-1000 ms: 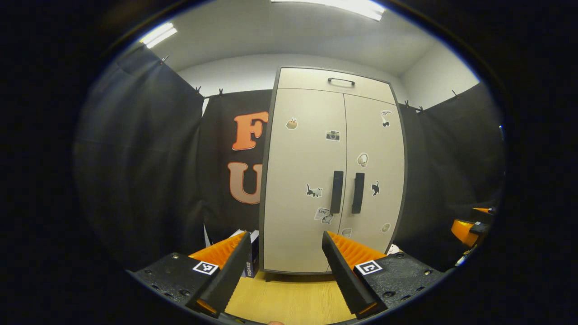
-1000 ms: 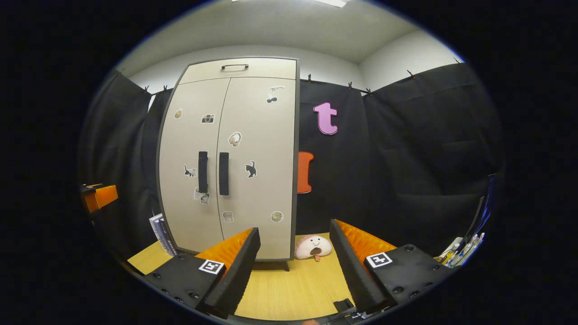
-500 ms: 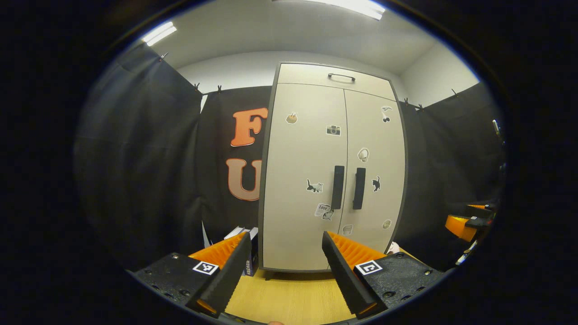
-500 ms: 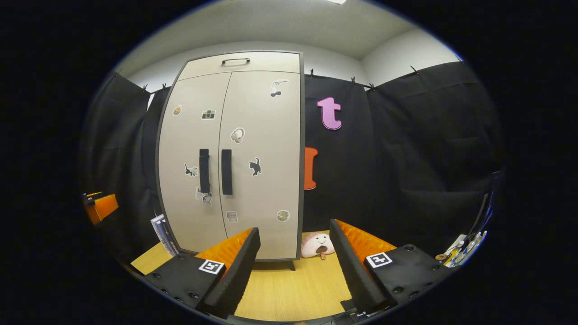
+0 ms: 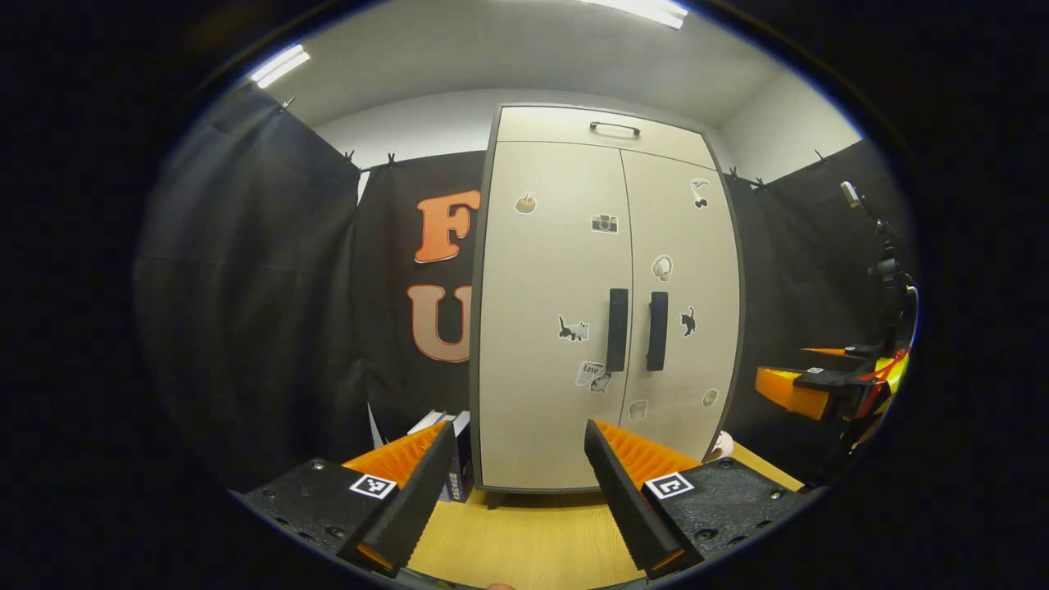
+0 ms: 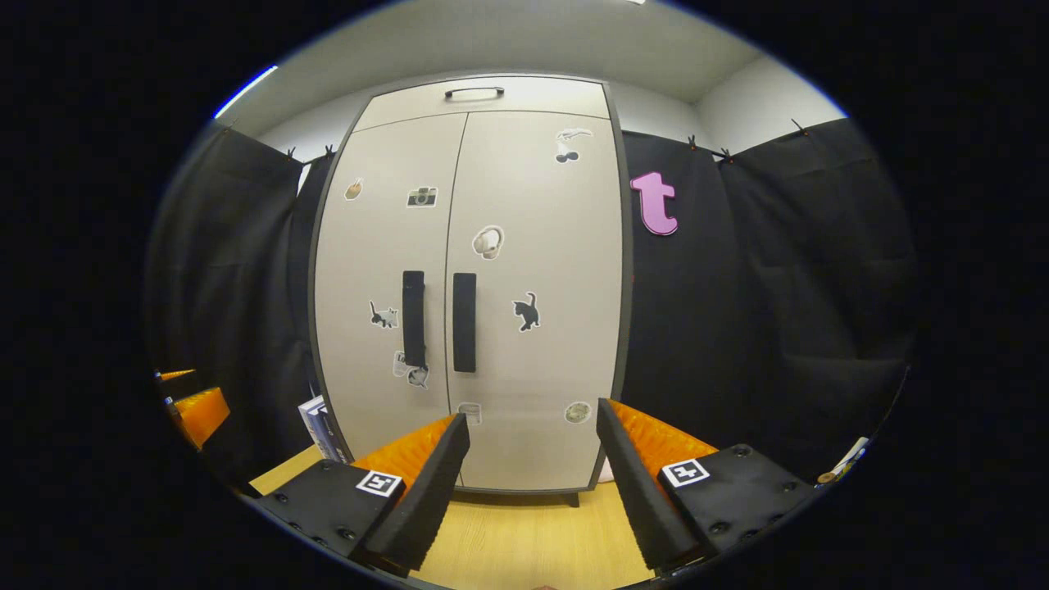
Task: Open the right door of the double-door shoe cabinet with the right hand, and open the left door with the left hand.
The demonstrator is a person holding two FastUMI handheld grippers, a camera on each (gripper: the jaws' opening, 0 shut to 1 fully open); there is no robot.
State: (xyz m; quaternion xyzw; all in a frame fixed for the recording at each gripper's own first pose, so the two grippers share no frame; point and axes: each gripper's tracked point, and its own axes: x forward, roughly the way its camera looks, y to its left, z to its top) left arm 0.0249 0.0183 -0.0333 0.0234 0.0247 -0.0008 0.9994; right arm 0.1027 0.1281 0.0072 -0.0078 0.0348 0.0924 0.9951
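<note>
The cabinet [image 6: 467, 287] stands upright on the wooden floor [image 6: 524, 541] against the black cloth wall, both doors flush and shut. The left door [image 6: 377, 246] and right door [image 6: 541, 246] meet at a thin centre seam, with the left handle [image 6: 414, 318] and right handle [image 6: 465, 322] as two dark upright bars just beside each other on either side of it. Small stickers dot both doors; a shallow top panel carries a thin bar handle [image 6: 474, 93].

In the right gripper view the right gripper [image 6: 529, 483] is low in front of the cabinet, well apart from the handles, jaws spread wide with nothing between them. In the left gripper view the cabinet [image 5: 606, 303] sits right of centre and the left gripper [image 5: 516, 492] also has its jaws spread and empty, short of the doors. The right gripper [image 5: 807, 393] shows at that view's right edge, off the cabinet's right side.

Bare floor lies between both grippers and the cabinet's foot. Some boxes [image 5: 455, 459] lean by the cabinet's lower left corner. Cloth hangs close on both sides, under a pale ceiling with strip lights [image 5: 279, 65]
</note>
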